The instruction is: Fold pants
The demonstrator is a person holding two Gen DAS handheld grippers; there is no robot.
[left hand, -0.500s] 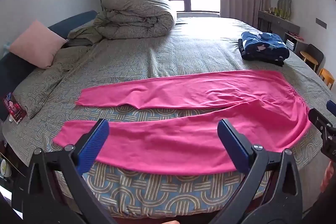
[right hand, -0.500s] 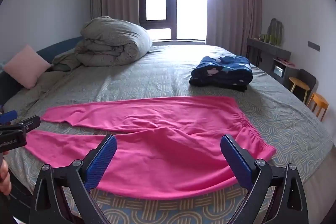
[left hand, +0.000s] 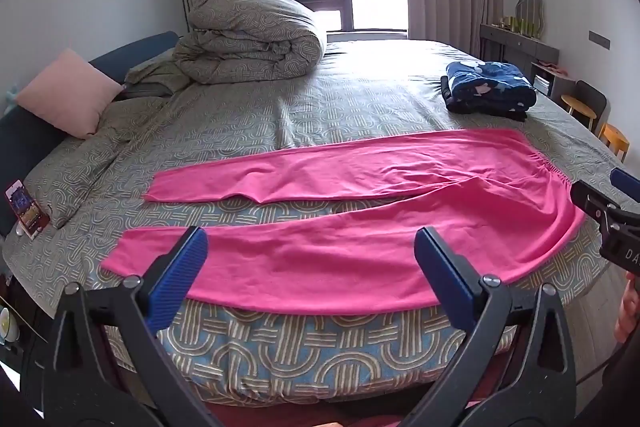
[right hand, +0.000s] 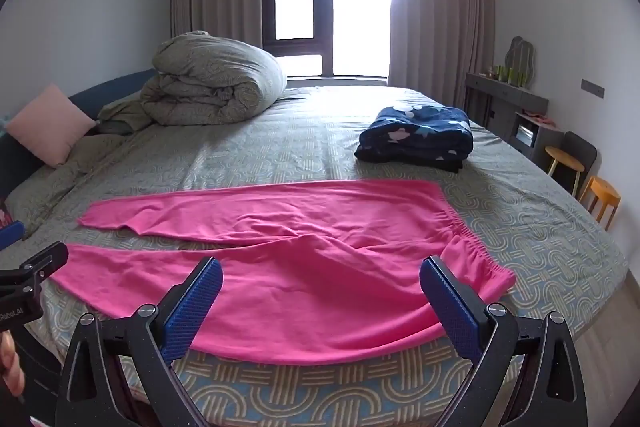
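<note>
Pink pants (left hand: 360, 223) flat at bed (left hand: 320, 351) edge, near hem overhanging

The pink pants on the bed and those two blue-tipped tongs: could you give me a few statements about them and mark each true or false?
1. The pink pants lie spread flat with both legs apart. True.
2. The left tongs are clamped on a pant leg. False: they stand wide open, with no cloth gripped between their tips.
3. The waistband lies on the side of the right tongs. True.
4. The folded navy garment sits on top of the pants. False: it rests on the bed beyond them, apart.
5. The right tongs are shut. False: they are open.
</note>
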